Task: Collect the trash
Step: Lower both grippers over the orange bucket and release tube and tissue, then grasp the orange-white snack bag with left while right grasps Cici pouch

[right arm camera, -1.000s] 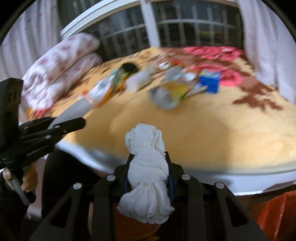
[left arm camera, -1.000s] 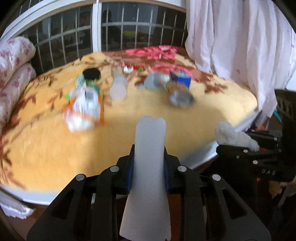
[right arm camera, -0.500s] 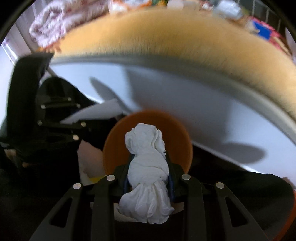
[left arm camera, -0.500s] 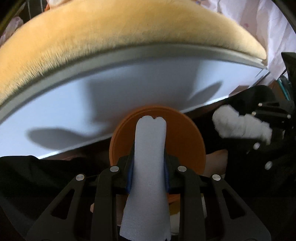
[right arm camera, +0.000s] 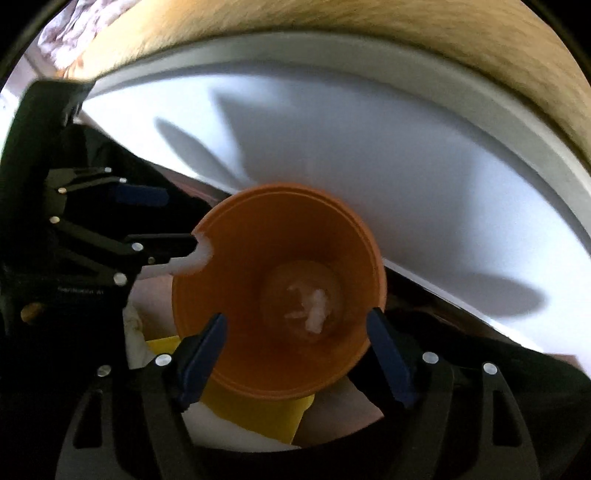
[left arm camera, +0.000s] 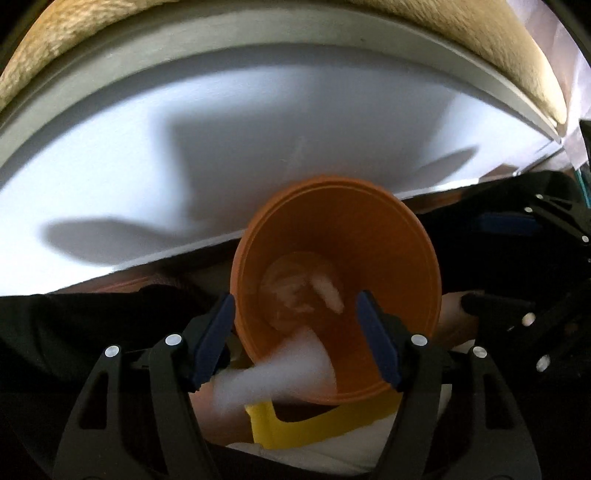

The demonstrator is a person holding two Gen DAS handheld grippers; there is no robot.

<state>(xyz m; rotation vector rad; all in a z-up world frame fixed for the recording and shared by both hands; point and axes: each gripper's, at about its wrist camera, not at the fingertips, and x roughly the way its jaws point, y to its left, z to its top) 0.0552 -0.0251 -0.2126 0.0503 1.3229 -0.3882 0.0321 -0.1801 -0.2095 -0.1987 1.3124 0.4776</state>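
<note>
The left gripper (left arm camera: 295,339) is seen spread wide, its blue-padded fingers (left arm camera: 214,339) holding nothing. A pale, blurred foam strip (left arm camera: 280,369) is seen just below and between them, tilted across the near rim of the orange bin (left arm camera: 406,258), touching neither pad; in the right wrist view its notched end (right arm camera: 201,254) is seen at the bin's left rim, beside the left gripper's finger. The right gripper (right arm camera: 295,350) is likewise released, with its jaws well apart and empty. A crumpled white tissue wad (right arm camera: 316,308) is seen lying on the bin's bottom, beyond and between the right fingers. A yellow object (right arm camera: 258,410) is partly visible under the bin. Behind the bin, a white bed side (left arm camera: 258,129) topped by a tan blanket (right arm camera: 480,29) is seen.
</note>
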